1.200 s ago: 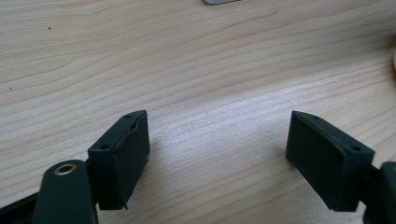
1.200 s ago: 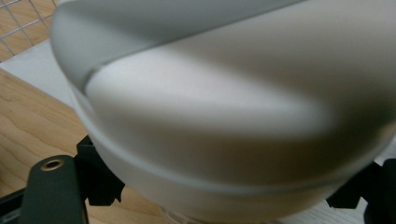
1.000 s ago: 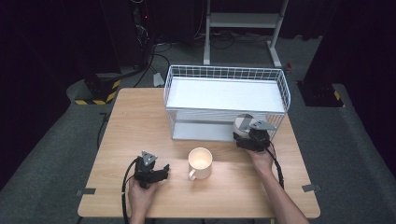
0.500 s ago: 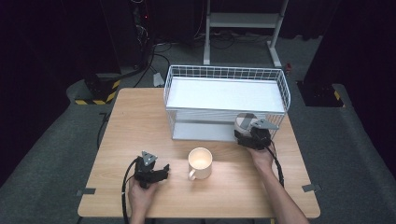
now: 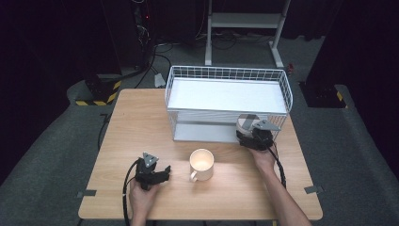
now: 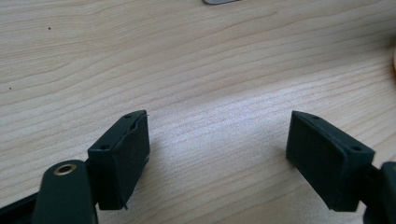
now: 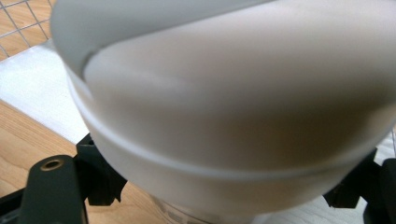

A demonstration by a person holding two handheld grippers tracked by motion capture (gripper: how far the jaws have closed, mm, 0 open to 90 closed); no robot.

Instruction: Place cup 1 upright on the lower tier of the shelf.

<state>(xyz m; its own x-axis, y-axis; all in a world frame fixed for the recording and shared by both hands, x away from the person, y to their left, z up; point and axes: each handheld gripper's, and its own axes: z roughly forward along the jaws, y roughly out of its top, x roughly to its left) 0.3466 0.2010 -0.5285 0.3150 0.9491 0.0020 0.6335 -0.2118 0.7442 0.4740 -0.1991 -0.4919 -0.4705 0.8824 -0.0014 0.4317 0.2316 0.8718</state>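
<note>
Right gripper (image 5: 254, 134) has its fingers clamped on a pale cup (image 7: 233, 107) at the wire rack's (image 5: 226, 75) lower shelf; could clip the wires. Left gripper's (image 6: 219, 154) fingers sit apart over the tabletop (image 5: 141, 122).

Cream mug (image 5: 202, 163) between two hand-held grippers

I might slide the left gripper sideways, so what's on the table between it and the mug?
Nothing: in the high view, only bare wood separates the left gripper from the mug.
</note>
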